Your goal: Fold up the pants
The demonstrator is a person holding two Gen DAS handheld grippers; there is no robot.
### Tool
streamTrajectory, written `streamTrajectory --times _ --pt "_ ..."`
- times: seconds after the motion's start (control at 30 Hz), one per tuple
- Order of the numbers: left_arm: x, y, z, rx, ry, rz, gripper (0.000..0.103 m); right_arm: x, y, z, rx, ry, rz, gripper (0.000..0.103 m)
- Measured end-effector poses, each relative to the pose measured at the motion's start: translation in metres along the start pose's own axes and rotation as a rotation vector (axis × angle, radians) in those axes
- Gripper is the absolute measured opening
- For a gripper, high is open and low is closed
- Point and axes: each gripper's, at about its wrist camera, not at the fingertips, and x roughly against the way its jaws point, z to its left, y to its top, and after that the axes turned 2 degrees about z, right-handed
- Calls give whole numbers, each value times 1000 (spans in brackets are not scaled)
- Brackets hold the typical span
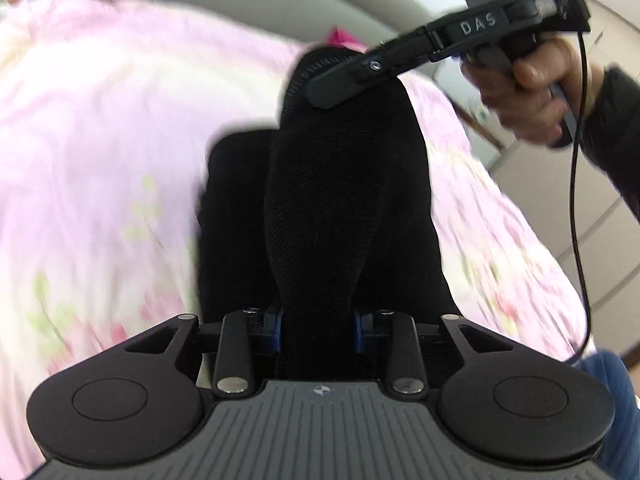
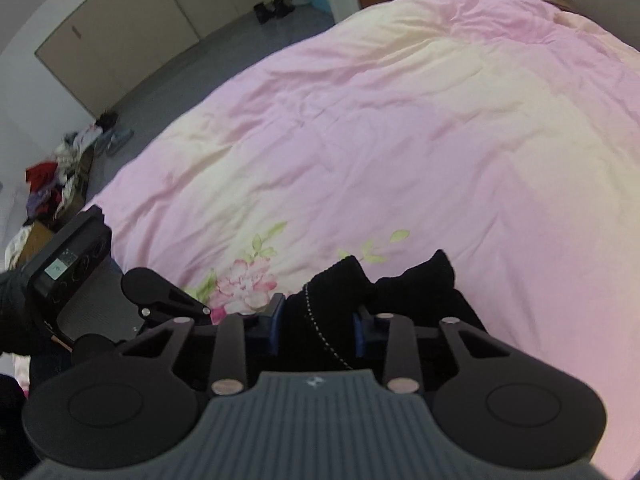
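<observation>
The black pants point(image 1: 336, 200) hang lifted above a pink floral duvet point(image 1: 100, 140). My left gripper point(image 1: 318, 326) is shut on a bunched edge of the pants, which stretch away to my right gripper point(image 1: 340, 88), seen from the side and shut on the far end. In the right wrist view my right gripper point(image 2: 318, 330) is shut on the black pants point(image 2: 332, 300), whose white-stitched edge runs between the blue pads. The left gripper's body point(image 2: 160, 292) shows at the left, beside the bed's edge.
The pink duvet point(image 2: 400, 120) covers the whole bed. Beyond its far edge lie grey floor, beige cupboards point(image 2: 120, 32), shoes point(image 2: 274, 10) and a pile of clothes point(image 2: 60, 176). A cable point(image 1: 576, 184) hangs from the right gripper's handle.
</observation>
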Motion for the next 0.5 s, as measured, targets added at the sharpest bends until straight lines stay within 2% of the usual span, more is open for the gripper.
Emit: streamTrajectory --times 0.07,0.13,0.23,0.3,0.37,0.47,0.5 --pt "-1 6 13 55 1 -7 34 13 6 -9 -46 -6 -58 29" --pt "-8 6 24 100 -9 41 35 7 16 -14 -66 -7 -61 29" --pt "-21 -3 26 100 18 118 40 -36 31 -20 -74 -34 30 32" --pt "-21 -8 25 85 52 131 41 -70 35 -28 -106 -50 85 36" --pt "-18 -9 33 114 48 136 44 -93 35 -31 -125 -57 94 40" --pt "-19 -9 42 166 7 133 53 -90 32 -21 -114 -93 49 43" --pt "-19 -9 42 165 8 130 63 -81 27 -17 -108 -108 16 43"
